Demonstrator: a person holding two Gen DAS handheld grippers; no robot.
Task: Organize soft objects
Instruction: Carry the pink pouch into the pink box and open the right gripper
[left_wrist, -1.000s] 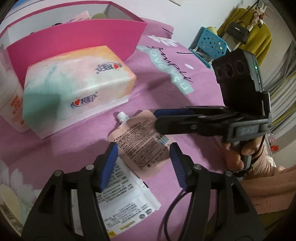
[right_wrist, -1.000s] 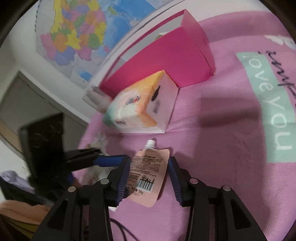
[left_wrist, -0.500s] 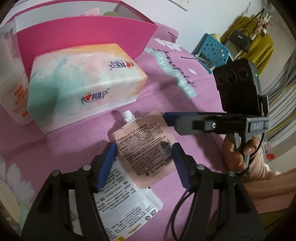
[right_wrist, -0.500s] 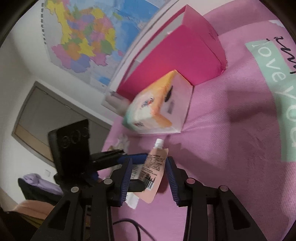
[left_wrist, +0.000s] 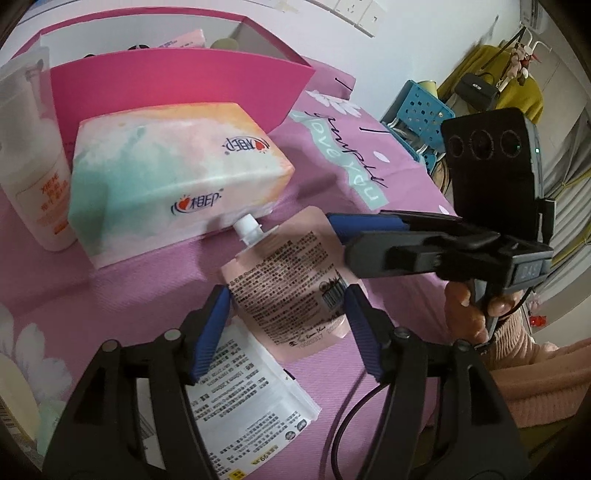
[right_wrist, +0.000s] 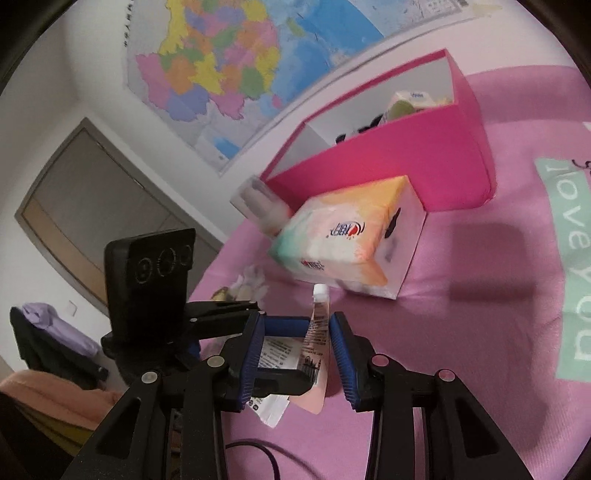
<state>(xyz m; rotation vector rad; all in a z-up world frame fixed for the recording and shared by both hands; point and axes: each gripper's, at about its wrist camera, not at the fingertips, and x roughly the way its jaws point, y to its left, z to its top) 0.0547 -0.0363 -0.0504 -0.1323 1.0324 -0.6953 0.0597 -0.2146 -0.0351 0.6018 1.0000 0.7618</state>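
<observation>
Broadly, a pink tablecloth (left_wrist: 369, 122) with teal lettering covers the work surface. At its far side stands an open magenta box (left_wrist: 177, 85), also seen in the right wrist view (right_wrist: 399, 162), with a few items inside that are too small to identify. A pastel tissue pack (left_wrist: 173, 177) lies just in front of the box, touching its front wall; the right wrist view shows it (right_wrist: 347, 240) tilted on one edge. A white bottle with orange print (left_wrist: 33, 177) stands beside the tissue pack on its left. A white printed sachet (left_wrist: 251, 402) lies flat on the cloth, partly under the pink spout pouch (left_wrist: 291, 277). The pouch is raised off the cloth and tilted, its white cap pointing toward the tissue pack and near its lower edge. Right gripper (right_wrist: 297, 354): jaws set wide, pouch (right_wrist: 317, 354) seen edge-on between them, resting against the right-hand pad; no firm clamp visible. Left gripper (left_wrist: 286, 321): jaws apart, one blue pad on each side of the pouch's lower half; contact with the pads cannot be confirmed. Right hand (left_wrist: 469, 314) grasps the handle of its tool.
</observation>
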